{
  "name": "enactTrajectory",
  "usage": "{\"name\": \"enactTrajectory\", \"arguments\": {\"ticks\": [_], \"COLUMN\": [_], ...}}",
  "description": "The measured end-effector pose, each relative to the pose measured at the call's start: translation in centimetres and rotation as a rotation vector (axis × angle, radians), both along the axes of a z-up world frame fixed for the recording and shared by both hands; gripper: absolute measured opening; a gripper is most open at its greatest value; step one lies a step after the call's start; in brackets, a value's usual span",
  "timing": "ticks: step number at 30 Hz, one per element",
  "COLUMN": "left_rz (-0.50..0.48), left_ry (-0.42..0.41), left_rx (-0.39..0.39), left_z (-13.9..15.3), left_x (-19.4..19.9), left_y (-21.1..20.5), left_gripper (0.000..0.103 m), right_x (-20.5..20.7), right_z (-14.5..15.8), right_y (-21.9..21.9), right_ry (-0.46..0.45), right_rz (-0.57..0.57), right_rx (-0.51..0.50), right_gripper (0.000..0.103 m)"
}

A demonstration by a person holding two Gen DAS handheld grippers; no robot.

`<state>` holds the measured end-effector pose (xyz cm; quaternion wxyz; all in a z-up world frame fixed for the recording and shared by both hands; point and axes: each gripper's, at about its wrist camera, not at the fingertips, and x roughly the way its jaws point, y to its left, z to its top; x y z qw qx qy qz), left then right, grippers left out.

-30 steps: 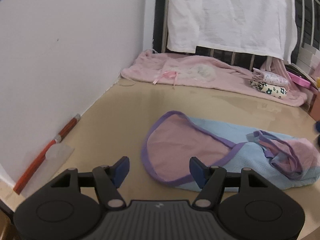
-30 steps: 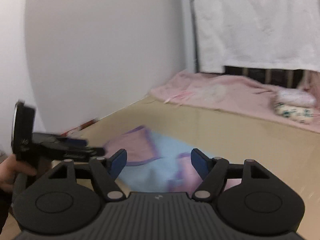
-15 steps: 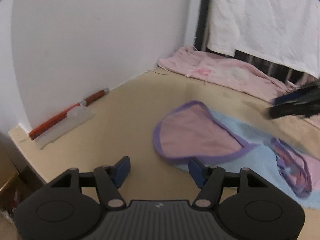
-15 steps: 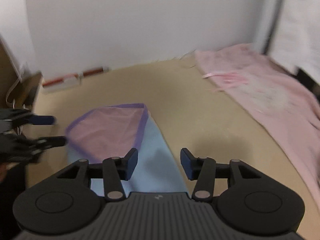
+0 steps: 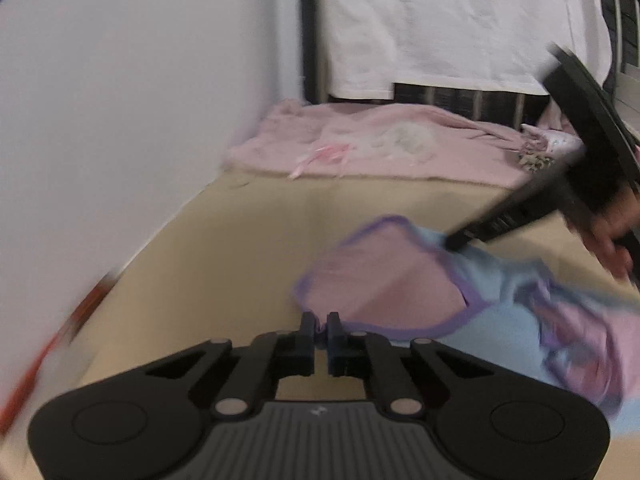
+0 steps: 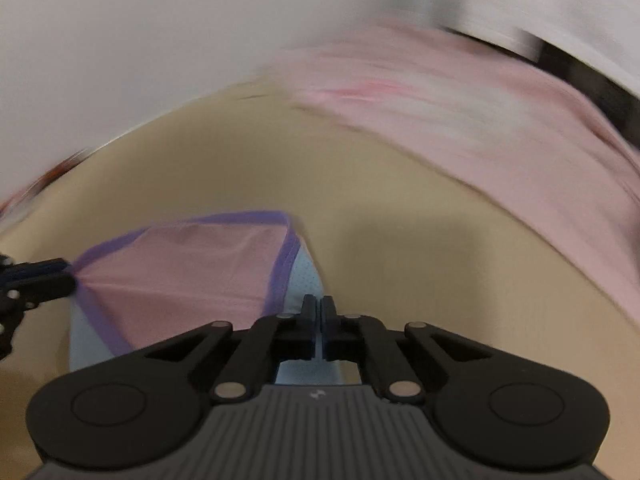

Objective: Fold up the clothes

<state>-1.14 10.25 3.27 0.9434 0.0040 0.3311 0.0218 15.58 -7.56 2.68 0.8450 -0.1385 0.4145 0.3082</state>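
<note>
Pinching both sides: left gripper (image 5: pixel 319 325) and right gripper (image 6: pixel 319 307) each clamped on hem of blue-pink garment (image 6: pixel 192 268), mid bed surface (image 5: pixel 248 248). Thin, floppy mesh, light; grip purple binding, likely least slip

Shirt (image 5: pixel 400 280): middle right of the frame, on the table (image 5: pixel 240 240).
Blanket (image 5: pixel 380 144): behind the shirt, up top.
Wall (image 5: pixel 120 100): left side.
</note>
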Motion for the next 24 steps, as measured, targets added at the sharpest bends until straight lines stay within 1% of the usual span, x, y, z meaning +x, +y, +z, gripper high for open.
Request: {"name": "enactTrajectory", "arguments": {"ticks": [1,2,3,4,5,6,7,8,9,10,12,14,15,17,18,19,20,21,22,23,24], "left_rz": [-0.015,-0.025,-0.023,-0.020,-0.016,-0.022,-0.051,-0.084,-0.142,-0.213,-0.339,-0.438,-0.462,-0.464,-0.461,-0.450,-0.437,-0.427,-0.432,-0.439,-0.446], "left_ry": [0.012,0.019,0.015,0.008,-0.005,-0.021,-0.030,-0.038,-0.026,-0.004,0.026,0.037,0.041,0.038,0.042,0.065,0.091,0.099,0.108,0.118,0.128], "left_rx": [-0.019,-0.040,-0.051,-0.060,-0.073,-0.098,-0.139,-0.183,-0.227,-0.273,-0.347,-0.401,-0.406,-0.394,-0.388,-0.404,-0.423,-0.434,-0.430,-0.423,-0.417], "left_z": [0.3,0.7,1.1,1.5,1.8,2.0,2.0,2.0,1.7,1.4,0.6,-0.1,-0.4,-1.0,-1.2,-1.7,-2.1,-2.3,-2.2,-2.2,-2.1], "left_x": [2.0,3.9,5.0,5.8,6.0,5.7,4.8,3.7,2.7,1.6,-0.4,-1.9,-2.3,-2.9,-3.0,-2.8,-2.6,-2.7,-3.0,-3.4,-3.7], "left_y": [-0.3,-0.5,-0.9,-1.3,-1.7,-2.2,-2.7,-3.2,-4.0,-4.8,-6.5,-8.0,-8.7,-9.5,-9.7,-9.7,-9.7,-9.6,-9.7,-9.9,-10.0], "left_gripper": [0.008,0.009,0.015,0.024,0.029,0.041,0.050,0.053,0.053,0.053,0.053,0.053,0.053,0.053,0.051,0.043,0.035,0.024,0.022,0.020,0.019], "right_x": [0.9,1.9,2.3,2.6,2.5,1.1,-0.4,-1.8,-3.3,-5.6,-10.1,-14.5,-16.1,-18.9,-19.9,-20.5,-20.7,-20.9,-21.2,-21.4,-21.8], "right_z": [-0.1,-0.3,-0.4,-0.6,-0.6,0.0,0.5,1.1,1.6,1.7,1.8,1.3,0.8,-0.1,-0.8,-1.3,-1.7,-2.0,-2.2,-2.3,-2.5], "right_y": [-1.6,-3.4,-5.3,-7.2,-8.9,-10.5,-12.1,-13.7,-15.3,-16.4,-18.5,-19.1,-18.9,-18.6,-18.4,-18.4,-18.4,-18.2,-17.9,-17.7,-17.9], "right_ry": [0.001,-0.007,-0.019,-0.032,-0.037,-0.050,-0.063,-0.076,-0.088,-0.071,-0.036,-0.016,-0.017,-0.021,-0.012,-0.007,-0.002,-0.011,-0.020,0.001,0.026], "right_rz": [-0.097,-0.206,-0.302,-0.396,-0.470,-0.467,-0.464,-0.461,-0.458,-0.423,-0.354,-0.261,-0.243,-0.220,-0.199,-0.187,-0.191,-0.193,-0.195,-0.192,-0.201], "right_rx": [0.007,0.004,-0.011,-0.025,-0.037,0.004,0.045,0.086,0.127,0.187,0.306,0.402,0.409,0.420,0.421,0.426,0.421,0.422,0.423,0.434,0.451], "right_gripper": [0.002,0.002,0.002,0.005,0.009,0.012,0.026,0.048,0.054,0.055,0.055,0.055,0.055,0.056,0.056,0.053,0.043,0.037,0.027,0.019,0.018]}}
